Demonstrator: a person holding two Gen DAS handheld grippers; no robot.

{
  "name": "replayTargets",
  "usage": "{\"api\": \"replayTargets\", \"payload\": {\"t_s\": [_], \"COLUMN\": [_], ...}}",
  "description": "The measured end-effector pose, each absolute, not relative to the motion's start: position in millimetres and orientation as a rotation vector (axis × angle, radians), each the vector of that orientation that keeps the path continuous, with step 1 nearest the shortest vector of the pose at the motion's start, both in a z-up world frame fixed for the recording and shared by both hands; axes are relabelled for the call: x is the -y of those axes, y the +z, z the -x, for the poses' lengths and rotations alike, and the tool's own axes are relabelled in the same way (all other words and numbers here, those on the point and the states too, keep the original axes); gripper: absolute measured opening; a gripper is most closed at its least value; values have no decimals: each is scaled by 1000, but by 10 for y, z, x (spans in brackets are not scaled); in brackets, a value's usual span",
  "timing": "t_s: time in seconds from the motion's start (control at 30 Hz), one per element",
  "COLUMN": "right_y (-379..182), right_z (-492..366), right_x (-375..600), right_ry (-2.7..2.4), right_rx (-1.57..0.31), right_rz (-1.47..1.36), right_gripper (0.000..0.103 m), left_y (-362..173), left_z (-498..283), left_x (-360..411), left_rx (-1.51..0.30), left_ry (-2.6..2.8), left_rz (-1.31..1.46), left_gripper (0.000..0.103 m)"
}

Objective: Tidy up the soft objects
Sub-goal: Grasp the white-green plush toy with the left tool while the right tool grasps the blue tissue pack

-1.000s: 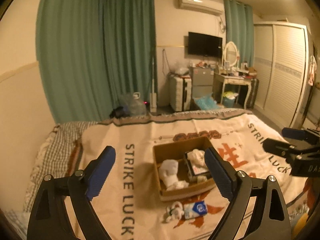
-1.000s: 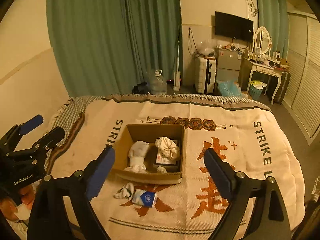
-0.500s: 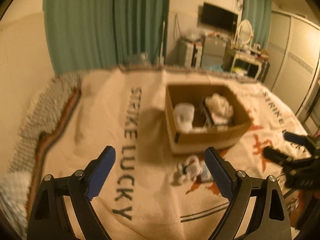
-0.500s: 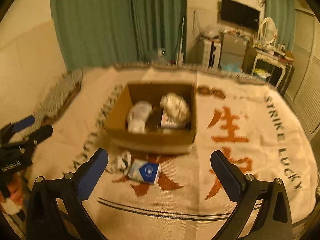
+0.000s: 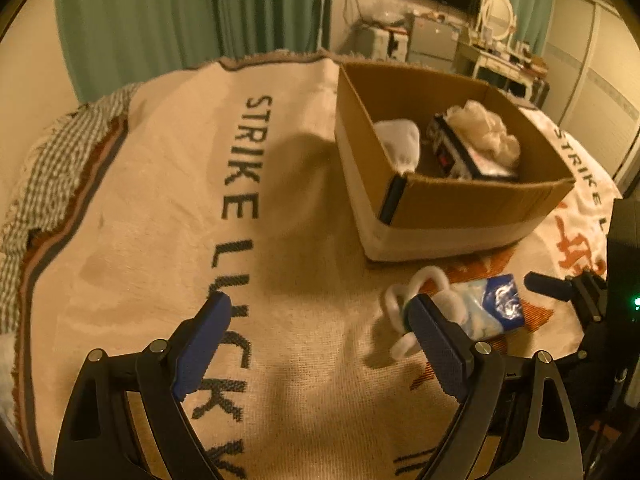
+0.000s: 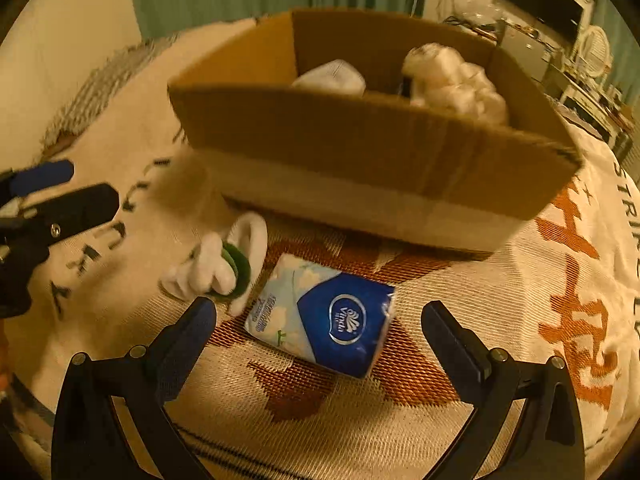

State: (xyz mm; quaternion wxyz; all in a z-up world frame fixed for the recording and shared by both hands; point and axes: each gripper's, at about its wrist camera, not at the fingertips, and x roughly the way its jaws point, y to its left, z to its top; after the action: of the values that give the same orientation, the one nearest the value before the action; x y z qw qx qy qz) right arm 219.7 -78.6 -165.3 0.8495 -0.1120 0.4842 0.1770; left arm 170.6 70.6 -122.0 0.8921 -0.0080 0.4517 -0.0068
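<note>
Now I'm seeing the left gripper hovering low over the blanket on the bed, jaws spread wide, nothing between them. Its right fingertip is sitting in front of the white plush toy, overlapping it in the left wrist view; can't tell if it's touching. In the right wrist view that toy is lying on the blanket, white with a green band, just left of the tissue pack and touching its corner. The blue-and-white pack is lying flat, between the right gripper's fingers but past the tips, not gripped. Right jaws are also gaping wide, empty. Behind both items the cardboard box is sitting on the blanket, near them but apart. Inside the box I'm making out a white soft item at left, and a cream fluffy thing at right, resting on a dark flat box. Far right, blanket's orange lettering is showing.
</note>
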Motion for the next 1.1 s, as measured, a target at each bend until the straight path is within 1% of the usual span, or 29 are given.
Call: {"api": "replayTargets", "payload": {"t_s": [0.07,0.1,0.17,0.2,0.27,0.4,0.5,0.73,0.77,0.8,0.83,0.97,1.03,1.1], "right_y": [-1707,-1719,-1730,-1719,-1667,-1430,-1295,-1240,-1243,-1259,-1278,-1373,-1416,-1444], "right_z": [-2199,-2200,-2192,-2181,-2166,-2100,-2023,-2028,-2045,-2070,-2100,-2187,-2233,-2279], "right_x": [775,778,801,820,850,1023,1150,1388,1412,1429,1448,1476,1485,1513], "right_ry": [371,374,383,382,391,381,355,326,328,331,334,350,351,353], "right_rx": [-1026,-1029,-1042,-1044,-1044,-1007,-980,-971,-971,-972,-975,-987,-993,-996], "right_rz": [254,256,253,253,236,186,189,136,130,119,108,95,93,74], "right_gripper": [101,99,80,80,70,70,69,67,67,66,66,65,64,64], "left_y": [-1248,-1253,-1259,-1254,-1241,-1230,-1227,-1363,-1394,-1441,-1478,-1670,-1763,-1836], "left_z": [-1714,-1708,-1699,-1685,-1637,-1572,-1528,-1606,-1636,-1686,-1718,-1839,-1883,-1915], "left_x": [-679,-665,-634,-615,-560,-431,-322,-13,2,14,20,16,5,-7], "left_rx": [-940,-942,-946,-948,-949,-951,-956,-983,-988,-996,-1004,-1024,-1038,-1053], "left_ry": [-22,-25,-33,-36,-44,-49,-79,-141,-143,-141,-137,-95,-84,-77], "left_rz": [-3,-12,-16,-18,-37,-88,-69,-116,-112,-102,-95,-58,-40,-29], "left_gripper": [91,91,91,91,91,90,90,89,88,82,80,79,63,62]}}
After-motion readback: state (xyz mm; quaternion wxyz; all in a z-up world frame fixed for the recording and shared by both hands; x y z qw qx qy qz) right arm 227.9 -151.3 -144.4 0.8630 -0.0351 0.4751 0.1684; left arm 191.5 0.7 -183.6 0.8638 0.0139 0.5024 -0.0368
